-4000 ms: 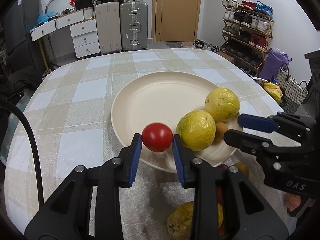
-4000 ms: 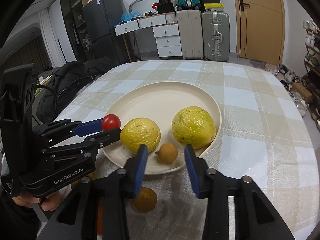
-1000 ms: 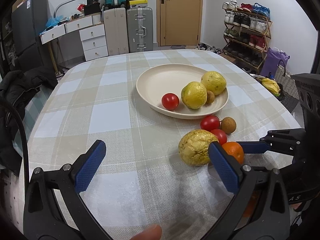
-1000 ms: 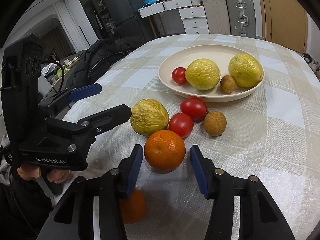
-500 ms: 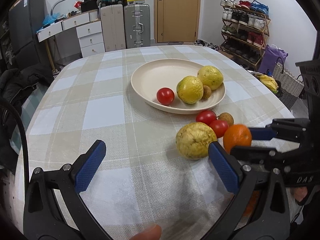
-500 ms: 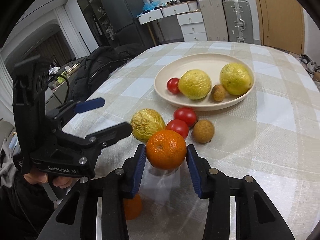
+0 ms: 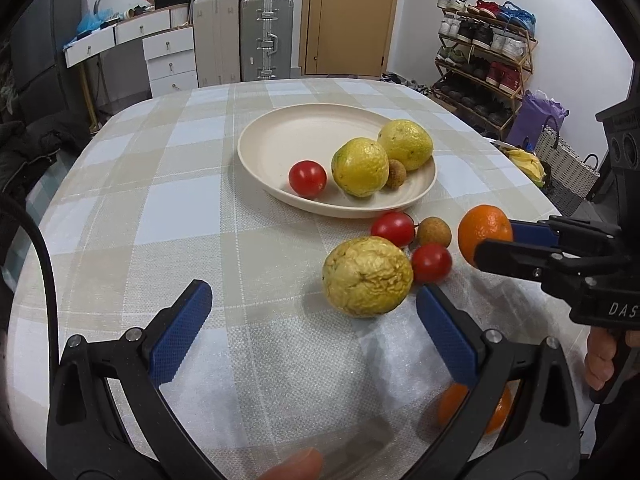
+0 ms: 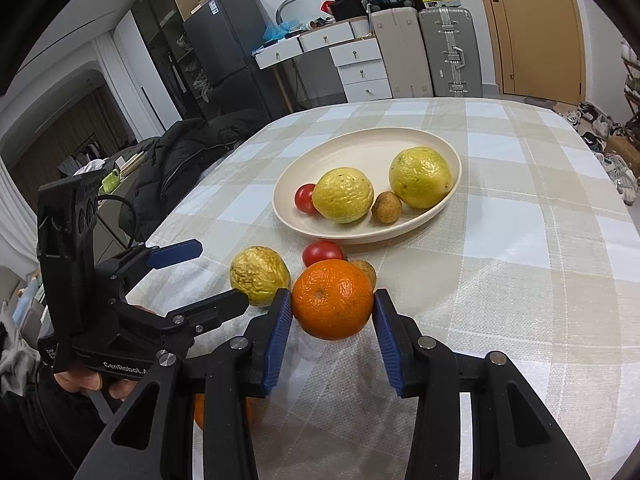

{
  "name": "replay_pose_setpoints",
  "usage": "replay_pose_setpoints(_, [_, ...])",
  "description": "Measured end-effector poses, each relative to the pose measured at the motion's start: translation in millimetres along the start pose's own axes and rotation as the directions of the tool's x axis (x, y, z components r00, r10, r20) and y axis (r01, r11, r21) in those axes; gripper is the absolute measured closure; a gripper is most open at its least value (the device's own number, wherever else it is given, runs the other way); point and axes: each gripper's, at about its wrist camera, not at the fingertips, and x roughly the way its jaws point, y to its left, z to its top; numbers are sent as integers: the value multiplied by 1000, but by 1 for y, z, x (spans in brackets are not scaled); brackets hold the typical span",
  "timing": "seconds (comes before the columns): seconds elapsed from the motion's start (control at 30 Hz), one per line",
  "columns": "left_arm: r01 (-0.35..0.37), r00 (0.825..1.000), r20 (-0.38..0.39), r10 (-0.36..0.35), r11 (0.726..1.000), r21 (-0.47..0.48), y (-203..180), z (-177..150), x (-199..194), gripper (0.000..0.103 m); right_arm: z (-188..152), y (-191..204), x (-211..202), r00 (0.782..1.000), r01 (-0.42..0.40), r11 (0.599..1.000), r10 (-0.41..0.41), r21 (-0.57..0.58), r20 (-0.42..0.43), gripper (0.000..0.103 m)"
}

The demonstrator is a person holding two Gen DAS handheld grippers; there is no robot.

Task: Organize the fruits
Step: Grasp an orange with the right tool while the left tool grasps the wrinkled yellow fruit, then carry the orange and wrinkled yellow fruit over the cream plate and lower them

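My right gripper (image 8: 331,320) is shut on an orange (image 8: 332,304) and holds it above the tablecloth; it also shows in the left wrist view (image 7: 485,232). My left gripper (image 7: 312,332) is open and empty, just short of a wrinkled yellow fruit (image 7: 367,276). The cream plate (image 7: 280,136) holds a tomato (image 7: 307,178), two yellow fruits (image 7: 360,167) and a small brown fruit (image 7: 397,169). Two tomatoes (image 7: 394,228) and a brown fruit (image 7: 434,232) lie on the cloth in front of the plate. A second orange (image 7: 450,402) lies near the table's front edge, partly hidden.
The checked tablecloth (image 7: 160,200) covers a rounded table. Suitcases (image 7: 260,36), drawers and a door stand behind it. A shoe rack (image 7: 484,60) and a basket are at the right. A black coat (image 8: 192,148) lies at the table's left side.
My right gripper closed on the orange, lifted it off the cloth and carried it a little toward the plate. My left gripper stayed open and came slightly closer to the wrinkled yellow fruit.
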Motion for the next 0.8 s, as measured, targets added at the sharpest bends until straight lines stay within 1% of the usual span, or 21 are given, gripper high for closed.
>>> replay_pose_setpoints(0.13, [9, 1000, -25, -9, 1000, 13, -5, 1, 6, 2, -2, 0, -1, 1000, 2, 1000, -2, 2, 1, 61])
replay_pose_setpoints(0.2, [14, 999, -32, -14, 1000, 20, -7, 1, 8, 5, -2, -1, -1, 1000, 4, 1000, -4, 1, 3, 61])
replay_pose_setpoints(0.3, [31, 999, -43, -30, 999, 22, -10, 1, 11, 14, -2, -1, -1, 1000, 4, 1000, -4, 2, 0, 61])
replay_pose_setpoints(0.37, [48, 997, -56, -46, 999, 25, -11, 2, 14, 23, -3, -1, -1, 1000, 8, 1000, -8, 1, -1, 61])
replay_pose_setpoints(0.4, [54, 996, -66, -52, 998, 28, -13, 3, 17, 25, -3, -1, -1, 1000, 10, 1000, -10, 0, -2, 61])
replay_pose_setpoints(0.47, [59, 995, -84, -56, 998, 36, -15, 3, 21, 37, -3, -1, -1, 1000, 11, 1000, -11, 2, -3, 61])
replay_pose_setpoints(0.5, [70, 994, -92, -66, 997, 39, -16, 3, 23, 40, -3, -1, -1, 1000, 11, 1000, -11, 3, -2, 61])
replay_pose_setpoints(0.53, [79, 993, -94, -75, 996, 40, -17, 3, 23, 46, -3, -1, -1, 1000, 10, 1000, -10, 2, -3, 61])
replay_pose_setpoints(0.57, [91, 992, -91, -87, 995, 41, -17, 2, 23, 54, -3, -1, -1, 1000, 11, 1000, -11, 2, -3, 61])
replay_pose_setpoints(0.8, [116, 991, -63, -114, 993, 18, -12, 3, 19, 57, -3, -1, -1, 1000, 10, 1000, -10, 4, -2, 61])
